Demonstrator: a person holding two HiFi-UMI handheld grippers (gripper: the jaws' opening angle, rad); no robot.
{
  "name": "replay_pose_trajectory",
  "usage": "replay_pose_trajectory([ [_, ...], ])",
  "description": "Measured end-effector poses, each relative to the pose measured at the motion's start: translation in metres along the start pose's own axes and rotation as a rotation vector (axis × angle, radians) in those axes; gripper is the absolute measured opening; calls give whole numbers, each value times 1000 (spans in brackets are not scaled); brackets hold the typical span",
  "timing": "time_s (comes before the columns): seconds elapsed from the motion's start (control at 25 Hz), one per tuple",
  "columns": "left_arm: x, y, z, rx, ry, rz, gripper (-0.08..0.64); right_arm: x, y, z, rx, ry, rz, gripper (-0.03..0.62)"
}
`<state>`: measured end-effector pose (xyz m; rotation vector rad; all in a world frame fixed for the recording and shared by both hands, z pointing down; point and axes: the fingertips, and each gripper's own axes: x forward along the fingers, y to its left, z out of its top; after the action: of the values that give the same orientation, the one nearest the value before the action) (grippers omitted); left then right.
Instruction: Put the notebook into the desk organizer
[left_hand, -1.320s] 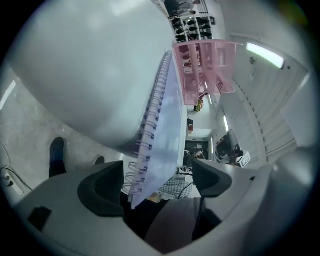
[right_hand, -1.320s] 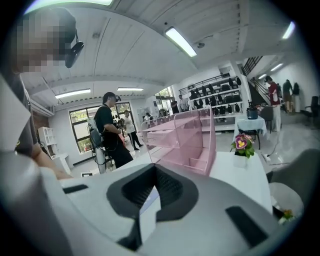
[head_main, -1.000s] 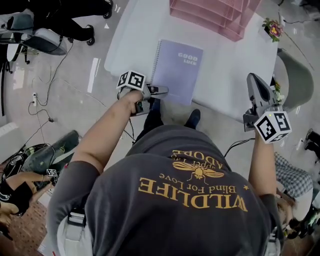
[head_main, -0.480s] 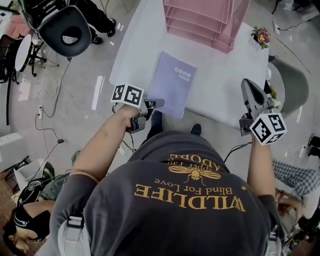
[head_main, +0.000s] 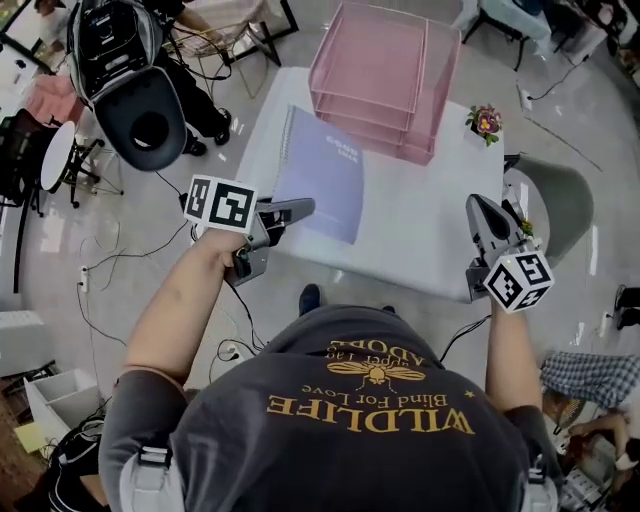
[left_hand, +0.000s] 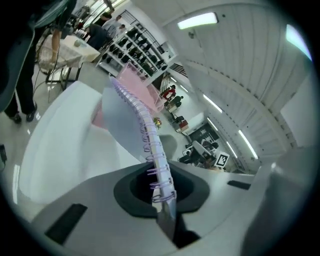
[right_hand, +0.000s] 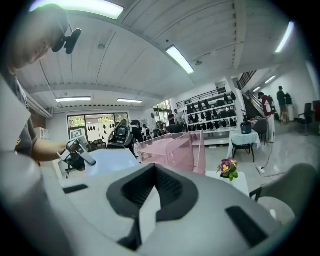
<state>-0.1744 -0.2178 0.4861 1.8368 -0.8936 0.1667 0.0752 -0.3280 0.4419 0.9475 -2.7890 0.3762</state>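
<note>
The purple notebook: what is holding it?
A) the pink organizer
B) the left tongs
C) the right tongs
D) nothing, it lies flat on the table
B: in the left gripper view, the left tongs are shut on the spiral edge of the notebook, which stands tilted up from the white table.

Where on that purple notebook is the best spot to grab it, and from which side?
Its near corner on the spiral-bound edge, from the person's left. The notebook is thin and flat, so only an edge fits between jaws; the left gripper grips there, leaving the far end free toward the desk organizer.
</note>
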Motion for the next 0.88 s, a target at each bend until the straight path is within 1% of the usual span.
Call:
replay_pose_trajectory([
  [0.16,-25,-41,62,129,-25,-9,32,1,-10,22,-12,-35,-19,0],
  [0.32,-32,-81,115,225,-34,-40,37,8,-21,42,-30,-56,-29,0],
  [0.56,-32,-120,157,312,-28,-75,41,25,-35,64,-57,-73,-53,0],
  [0.72,-36,-133,181,364,-33,-102,34,40,-39,83,-83,-86,-80,0],
  [0.88,-31,-144,214,415,-26,-131,34,54,-42,104,-91,-107,-122,0],
])
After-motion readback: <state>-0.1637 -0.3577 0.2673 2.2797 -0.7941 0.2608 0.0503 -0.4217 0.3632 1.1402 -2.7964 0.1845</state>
